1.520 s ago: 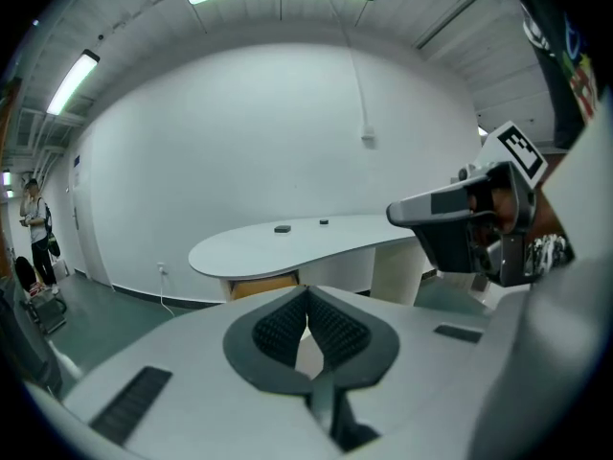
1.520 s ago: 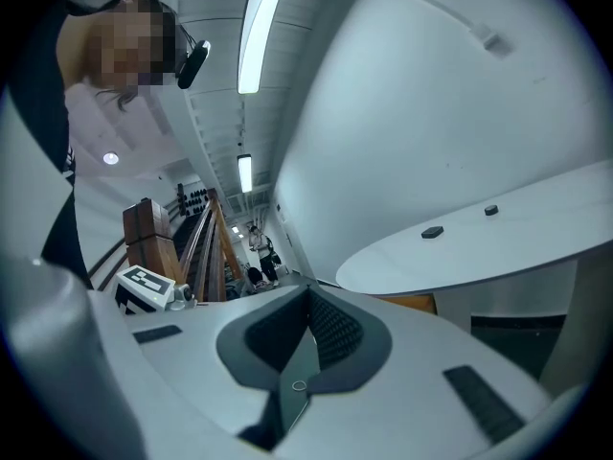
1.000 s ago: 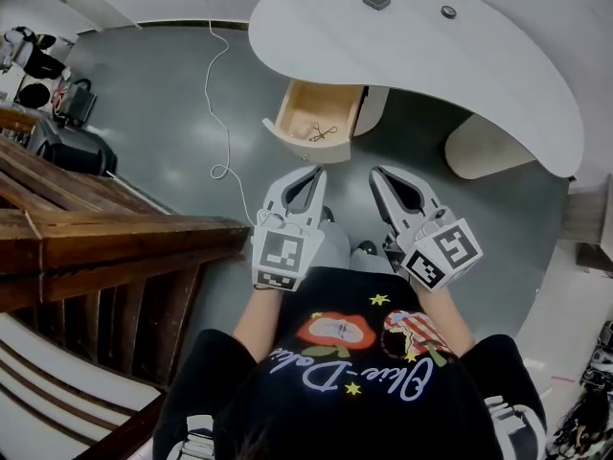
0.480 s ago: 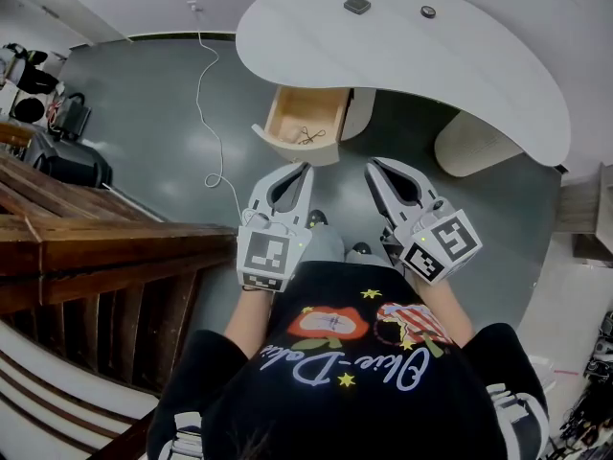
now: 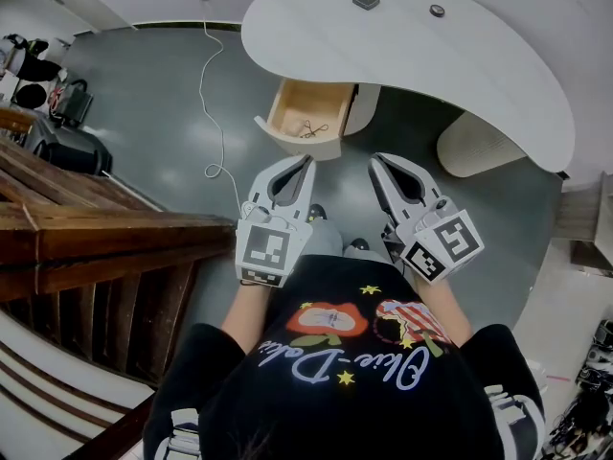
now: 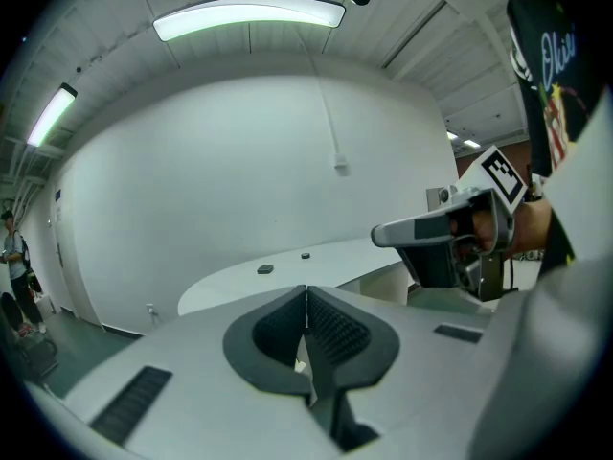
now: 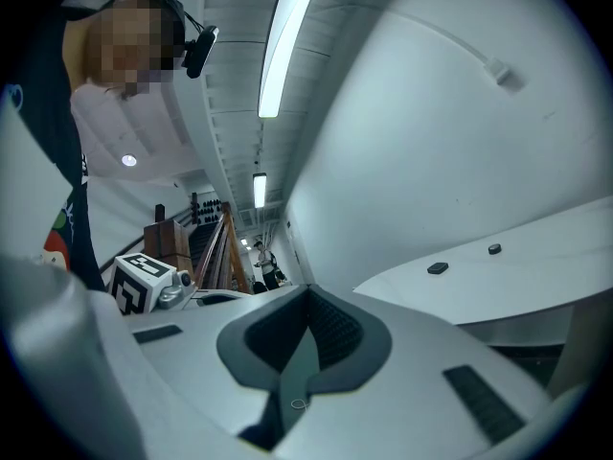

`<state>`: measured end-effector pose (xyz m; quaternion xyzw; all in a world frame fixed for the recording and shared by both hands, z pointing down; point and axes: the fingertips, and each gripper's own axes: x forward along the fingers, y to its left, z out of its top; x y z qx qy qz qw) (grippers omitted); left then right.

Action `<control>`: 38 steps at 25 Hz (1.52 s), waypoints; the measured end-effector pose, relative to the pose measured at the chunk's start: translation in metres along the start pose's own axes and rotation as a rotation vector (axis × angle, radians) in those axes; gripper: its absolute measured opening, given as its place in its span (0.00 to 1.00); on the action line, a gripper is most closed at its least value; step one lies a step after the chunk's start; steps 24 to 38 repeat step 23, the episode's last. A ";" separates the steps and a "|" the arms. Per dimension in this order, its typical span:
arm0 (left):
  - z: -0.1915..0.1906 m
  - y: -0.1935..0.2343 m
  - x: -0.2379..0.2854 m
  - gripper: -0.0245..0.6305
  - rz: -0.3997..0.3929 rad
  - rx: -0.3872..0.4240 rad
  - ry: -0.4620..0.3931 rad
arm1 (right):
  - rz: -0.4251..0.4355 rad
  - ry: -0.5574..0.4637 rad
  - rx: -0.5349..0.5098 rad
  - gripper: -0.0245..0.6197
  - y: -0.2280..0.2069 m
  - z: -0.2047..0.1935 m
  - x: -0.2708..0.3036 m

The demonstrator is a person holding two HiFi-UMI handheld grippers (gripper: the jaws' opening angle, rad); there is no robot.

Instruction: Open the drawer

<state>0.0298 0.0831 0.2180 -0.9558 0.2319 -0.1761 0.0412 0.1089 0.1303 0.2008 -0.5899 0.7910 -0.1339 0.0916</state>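
Left tongs (image 5: 308,161) and right tongs (image 5: 374,161) are both closed tight on nothing, side by side in the air and not touching. The drawer (image 5: 308,121) stands pulled out under the table (image 5: 460,56) edge, well ahead of the 2 tips, with open floor (image 5: 153,94) between. A cable (image 5: 213,84) trails on the floor at left, beside wooden stairs (image 5: 96,247).

The rear of the drawer (image 5: 330,103) is hidden under the desk (image 5: 431,65), upper centre. A thin dark thing (image 5: 311,129) inside is too small to tell.

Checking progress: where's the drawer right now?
In the head view, the drawer stands open under the left end of the white desk, just ahead of the left gripper.
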 end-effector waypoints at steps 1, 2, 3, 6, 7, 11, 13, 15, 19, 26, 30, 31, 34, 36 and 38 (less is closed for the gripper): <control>-0.001 0.001 -0.001 0.04 0.004 -0.002 0.002 | 0.001 0.000 0.004 0.04 0.000 0.000 0.000; -0.001 0.002 -0.001 0.04 0.007 -0.006 0.005 | 0.001 0.002 0.007 0.04 0.000 0.000 0.001; -0.002 0.003 -0.001 0.04 0.010 -0.009 0.006 | 0.002 0.003 0.009 0.04 0.000 -0.001 0.001; -0.004 0.004 -0.002 0.04 0.015 -0.013 0.009 | 0.003 0.004 0.013 0.04 -0.001 -0.002 0.001; -0.005 0.004 -0.002 0.04 0.016 -0.014 0.010 | 0.003 0.003 0.014 0.04 -0.001 -0.003 0.001; -0.008 0.004 -0.003 0.04 0.019 -0.019 0.016 | 0.008 0.007 0.019 0.04 0.001 -0.005 0.002; -0.010 0.004 -0.003 0.04 0.020 -0.021 0.021 | 0.008 0.009 0.021 0.04 0.001 -0.006 0.002; -0.011 0.006 -0.004 0.04 0.023 -0.023 0.024 | 0.008 0.010 0.021 0.04 0.002 -0.006 0.003; -0.011 0.007 -0.006 0.04 0.027 -0.024 0.021 | 0.012 0.010 0.019 0.04 0.004 -0.006 0.004; -0.011 0.007 -0.007 0.05 0.028 -0.024 0.017 | 0.010 0.008 0.020 0.04 0.004 -0.006 0.003; -0.011 0.007 -0.007 0.05 0.028 -0.024 0.017 | 0.010 0.008 0.020 0.04 0.004 -0.006 0.003; -0.011 0.007 -0.007 0.05 0.028 -0.024 0.017 | 0.010 0.008 0.020 0.04 0.004 -0.006 0.003; -0.011 0.007 -0.007 0.05 0.028 -0.024 0.017 | 0.010 0.008 0.020 0.04 0.004 -0.006 0.003; -0.011 0.007 -0.007 0.05 0.028 -0.024 0.017 | 0.010 0.008 0.020 0.04 0.004 -0.006 0.003; -0.011 0.007 -0.007 0.05 0.028 -0.024 0.017 | 0.010 0.008 0.020 0.04 0.004 -0.006 0.003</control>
